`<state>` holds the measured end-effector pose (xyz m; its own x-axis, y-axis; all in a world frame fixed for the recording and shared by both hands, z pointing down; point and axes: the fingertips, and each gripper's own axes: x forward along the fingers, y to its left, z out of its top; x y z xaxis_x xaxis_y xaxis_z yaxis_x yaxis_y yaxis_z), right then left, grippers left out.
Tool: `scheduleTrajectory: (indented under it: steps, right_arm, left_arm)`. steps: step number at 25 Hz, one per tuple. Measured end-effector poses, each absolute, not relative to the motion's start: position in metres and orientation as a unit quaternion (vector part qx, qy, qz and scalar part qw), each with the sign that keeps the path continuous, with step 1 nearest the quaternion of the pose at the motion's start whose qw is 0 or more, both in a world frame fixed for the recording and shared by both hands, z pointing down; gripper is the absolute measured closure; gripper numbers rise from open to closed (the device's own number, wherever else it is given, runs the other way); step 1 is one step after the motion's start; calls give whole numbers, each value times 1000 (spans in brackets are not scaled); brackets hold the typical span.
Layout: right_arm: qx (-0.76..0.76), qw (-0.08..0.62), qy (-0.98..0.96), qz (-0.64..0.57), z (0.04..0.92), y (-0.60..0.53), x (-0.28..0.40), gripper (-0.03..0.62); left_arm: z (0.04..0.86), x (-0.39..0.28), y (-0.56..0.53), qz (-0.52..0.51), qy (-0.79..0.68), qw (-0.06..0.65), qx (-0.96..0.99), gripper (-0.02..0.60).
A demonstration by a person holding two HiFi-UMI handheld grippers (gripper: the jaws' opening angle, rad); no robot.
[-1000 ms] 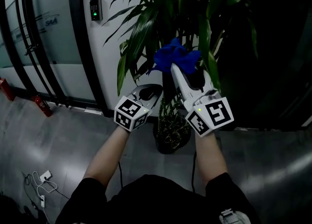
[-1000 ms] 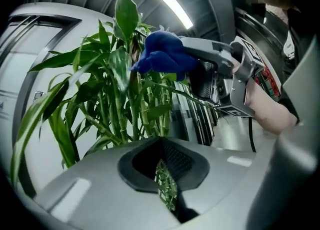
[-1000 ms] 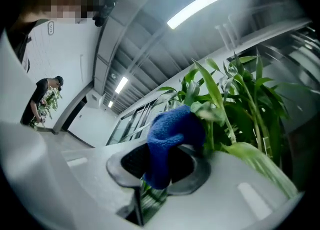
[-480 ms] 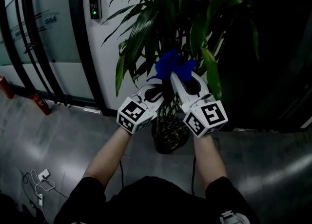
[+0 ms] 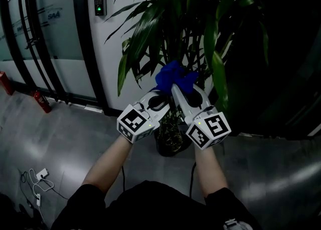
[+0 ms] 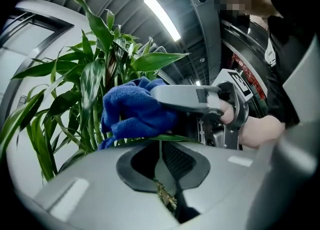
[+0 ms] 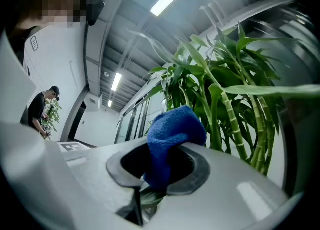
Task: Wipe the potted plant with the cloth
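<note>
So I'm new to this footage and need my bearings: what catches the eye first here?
The bright blue cloth, clamped in the right gripper at mid-frame in the head view, stands out first. It sits among the green leaves of the tall potted plant before a white wall; the left gripper, jaws together, lies close beside it.

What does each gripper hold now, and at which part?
Right gripper: the blue cloth, clamped at one end, the rest bunched beyond the tips. Left gripper: seemingly a green leaf, pinched at its edge between shut jaws.
</note>
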<state>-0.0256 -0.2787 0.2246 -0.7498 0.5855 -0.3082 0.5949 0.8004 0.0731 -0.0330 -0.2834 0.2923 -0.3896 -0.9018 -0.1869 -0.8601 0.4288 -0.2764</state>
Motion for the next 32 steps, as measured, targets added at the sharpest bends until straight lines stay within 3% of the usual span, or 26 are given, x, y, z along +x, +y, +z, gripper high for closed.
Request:
scheduleTrajectory:
  steps: [32]
  right_arm:
    - [372,93,918,-103,304,-273,17,508]
  left_arm:
    - [343,-34,-248,-25,871,105,-479,558]
